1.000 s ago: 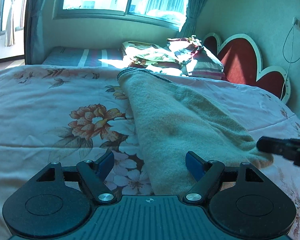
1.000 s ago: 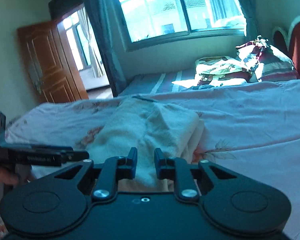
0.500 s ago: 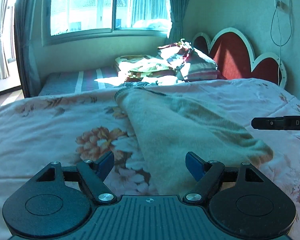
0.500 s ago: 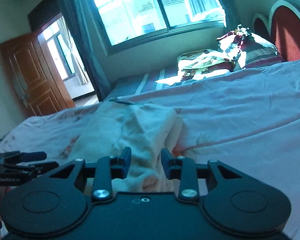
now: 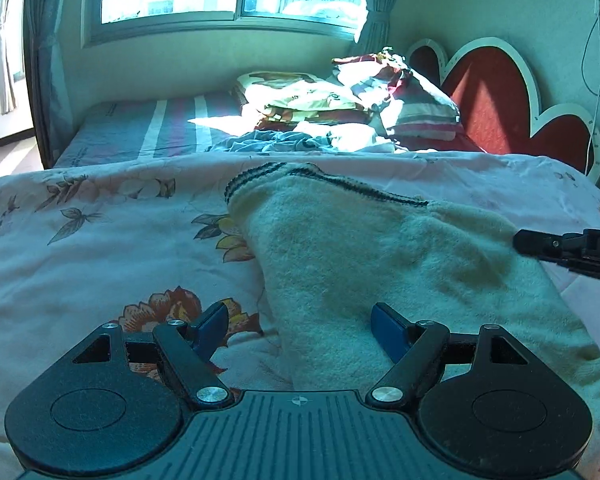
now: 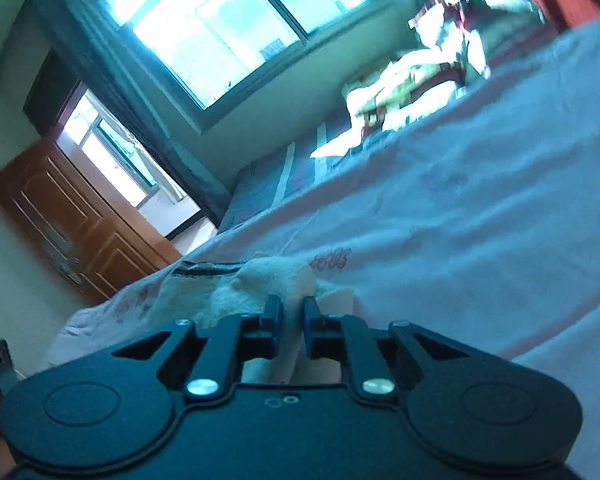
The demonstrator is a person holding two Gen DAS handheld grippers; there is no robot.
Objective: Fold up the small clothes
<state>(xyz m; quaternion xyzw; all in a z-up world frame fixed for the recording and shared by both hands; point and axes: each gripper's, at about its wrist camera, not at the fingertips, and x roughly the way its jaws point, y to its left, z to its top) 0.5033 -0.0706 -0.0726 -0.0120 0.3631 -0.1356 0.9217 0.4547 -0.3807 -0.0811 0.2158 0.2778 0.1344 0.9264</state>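
Fold step in hand: right tool (image 6: 291, 316), jaws just closed, clamps an edge of the cream fleece garment (image 5: 380, 272) lying on the floral bed (image 5: 100, 248), left tool (image 5: 300, 330) spread apart straddling its near edge at 6 o'clock; next, left should pinch, then both carry the edge toward 12 o'clock.

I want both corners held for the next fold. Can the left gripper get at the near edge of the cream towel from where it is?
Probably yes. The left gripper is open, and the cream towel already lies between its fingers with nothing over it. The right gripper has just closed on another part of the towel, off to the side.
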